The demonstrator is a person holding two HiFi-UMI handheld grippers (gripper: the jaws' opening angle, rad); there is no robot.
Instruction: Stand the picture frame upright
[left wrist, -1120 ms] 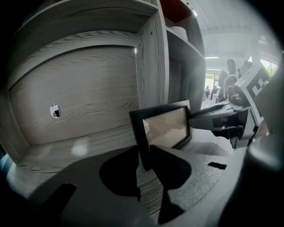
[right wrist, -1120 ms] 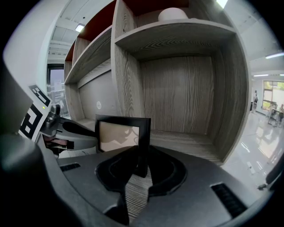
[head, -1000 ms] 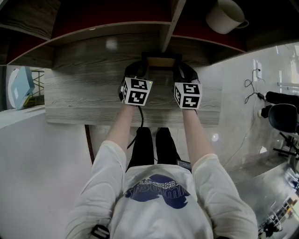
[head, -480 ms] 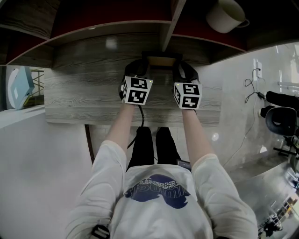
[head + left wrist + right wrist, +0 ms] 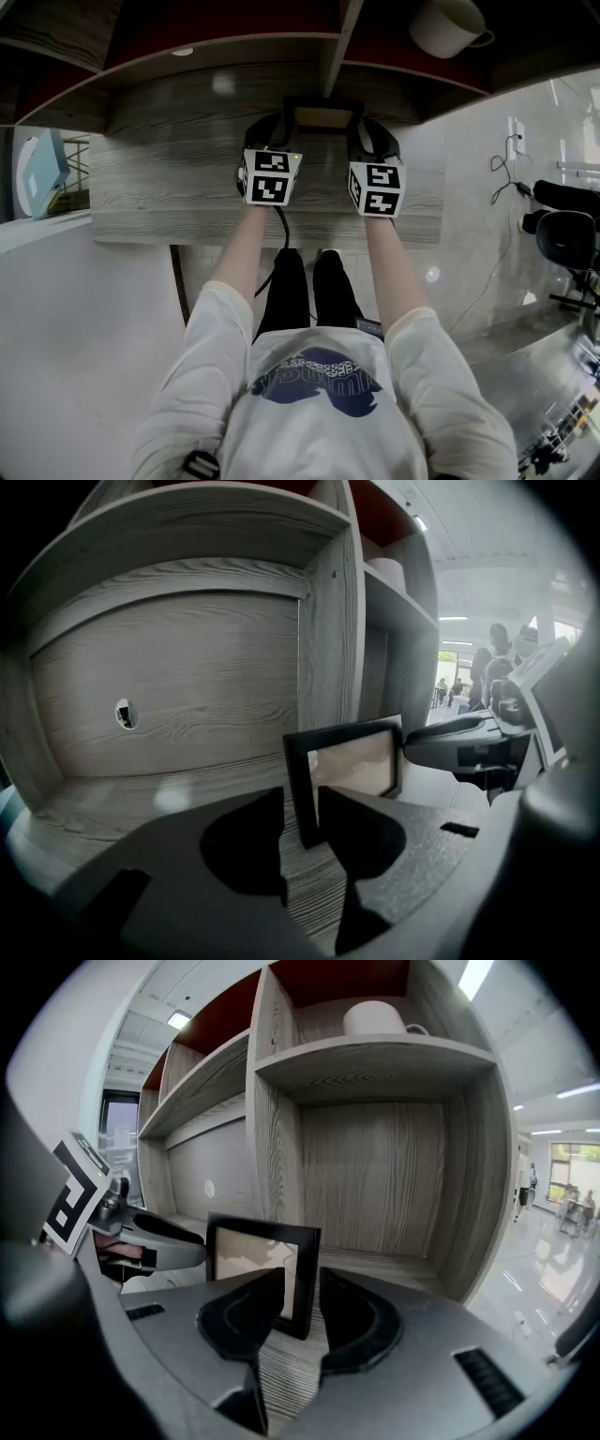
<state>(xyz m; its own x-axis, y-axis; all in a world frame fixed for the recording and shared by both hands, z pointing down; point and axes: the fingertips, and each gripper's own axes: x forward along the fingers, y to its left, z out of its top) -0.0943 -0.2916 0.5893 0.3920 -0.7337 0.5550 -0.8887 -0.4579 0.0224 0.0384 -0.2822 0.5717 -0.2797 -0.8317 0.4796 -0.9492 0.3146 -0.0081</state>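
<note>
The black picture frame (image 5: pixel 323 117) stands upright on the wooden shelf board (image 5: pixel 169 178), below the shelf divider. My left gripper (image 5: pixel 284 127) straddles the frame's left edge and my right gripper (image 5: pixel 361 127) its right edge. In the left gripper view the frame (image 5: pixel 352 761) has its side bar between the jaws of the left gripper (image 5: pixel 300 803), with thin gaps. In the right gripper view the frame (image 5: pixel 248 1251) sits loosely between the jaws of the right gripper (image 5: pixel 302 1288). Both pairs of jaws have just been opening and are open.
A white mug (image 5: pixel 450 28) stands on the upper shelf at the right, also seen in the right gripper view (image 5: pixel 375 1018). An upright divider (image 5: pixel 333 639) rises behind the frame. The back panel has a cable hole (image 5: pixel 124 712). Dark equipment (image 5: pixel 567 234) stands on the floor at the right.
Both grippers stay at the frame's two sides and the frame stands in the same place. Only the head view has shifted slightly.
</note>
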